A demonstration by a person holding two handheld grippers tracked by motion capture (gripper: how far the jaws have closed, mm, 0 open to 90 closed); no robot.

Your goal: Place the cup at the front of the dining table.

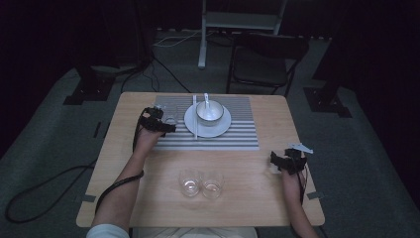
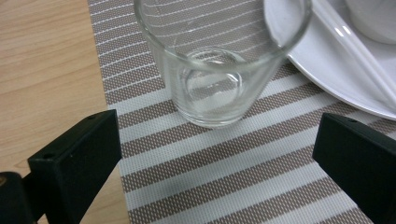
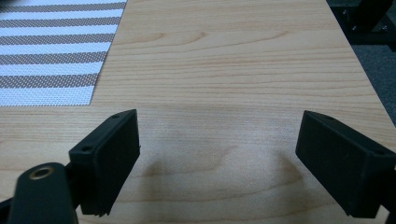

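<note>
A clear empty glass (image 2: 212, 79) stands upright on the striped placemat (image 2: 224, 168), just left of a white plate (image 2: 327, 79). My left gripper (image 2: 217, 140) is open, its jaws spread wide a little short of the glass and holding nothing. In the high view, the left gripper (image 1: 159, 121) sits at the mat's left edge beside that glass (image 1: 171, 115). My right gripper (image 3: 217, 135) is open over bare wood, with nothing between its jaws. From above, the right gripper (image 1: 283, 161) is near the table's right edge.
The plate (image 1: 223, 128) carries a metal bowl (image 1: 209, 112) with a spoon, and a chopstick (image 1: 195, 119) lies across it. Two more clear glasses (image 1: 200, 183) stand side by side near the front middle of the wooden table (image 1: 247, 198). A chair (image 1: 265, 59) stands beyond the table.
</note>
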